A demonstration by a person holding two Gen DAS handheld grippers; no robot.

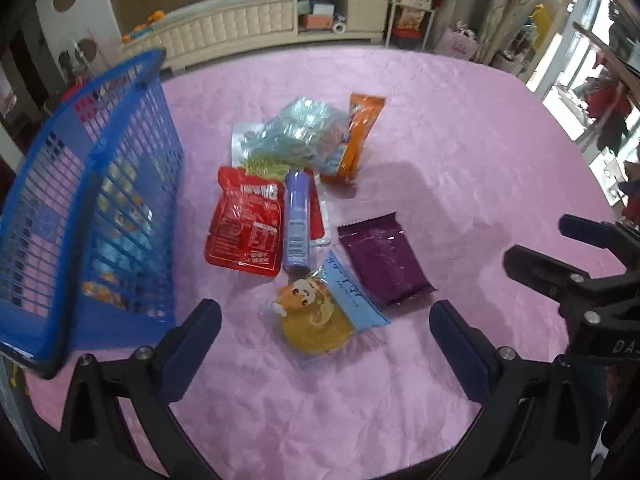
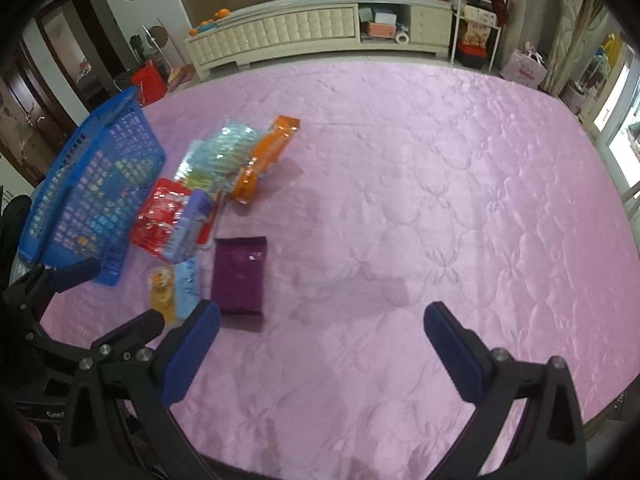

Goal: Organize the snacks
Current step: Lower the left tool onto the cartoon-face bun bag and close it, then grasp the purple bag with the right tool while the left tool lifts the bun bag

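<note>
A pile of snacks lies on the pink quilted cloth (image 1: 460, 152): a red pouch (image 1: 244, 224), a lilac stick pack (image 1: 297, 220), a dark purple packet (image 1: 384, 264), a cartoon-dog pastry pack (image 1: 316, 320), an orange packet (image 1: 356, 140) and a clear teal bag (image 1: 296, 132). A blue mesh basket (image 1: 100, 208) stands left of them, with some packets showing through its wall. My left gripper (image 1: 324, 312) hovers open over the pastry pack, touching nothing. My right gripper (image 2: 322, 312) is open above bare cloth, just right of the purple packet (image 2: 240, 276).
The pink cloth (image 2: 460, 200) stretches bare to the right of the pile. A cream low cabinet (image 2: 320, 28) runs behind the far edge, with shelves and bags (image 2: 524, 68) at its right. A red bag (image 2: 150, 80) stands behind the basket (image 2: 92, 184).
</note>
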